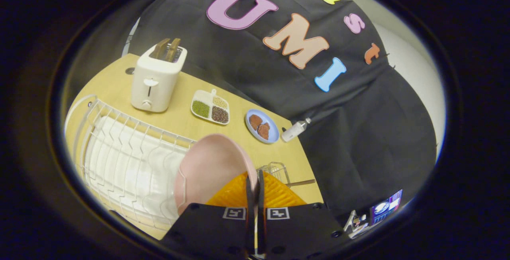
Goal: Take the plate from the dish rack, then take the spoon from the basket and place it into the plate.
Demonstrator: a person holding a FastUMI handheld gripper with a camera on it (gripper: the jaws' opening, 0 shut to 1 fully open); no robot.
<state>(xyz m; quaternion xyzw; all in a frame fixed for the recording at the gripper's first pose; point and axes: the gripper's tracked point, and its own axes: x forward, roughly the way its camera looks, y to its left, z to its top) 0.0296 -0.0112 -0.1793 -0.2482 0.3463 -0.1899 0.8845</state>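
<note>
My gripper (255,179) is shut on the right rim of a pink plate (209,166), and both fingers (271,196) press on its edge. The plate stands nearly upright, held over the right end of the white wire dish rack (119,152). Whether it still touches the rack I cannot tell. Just beyond the fingers sits a small wire basket (275,169) on the wooden table (235,132). A spoon's wooden handle (301,182) sticks out of the basket to the right. The spoon's bowl is hidden.
Beyond the rack stands a white toaster (157,80) with two slices in it. Further right lie a divided tray of beans (210,107), a blue dish with brown pieces (261,126) and a small white bottle (295,129) at the table's edge.
</note>
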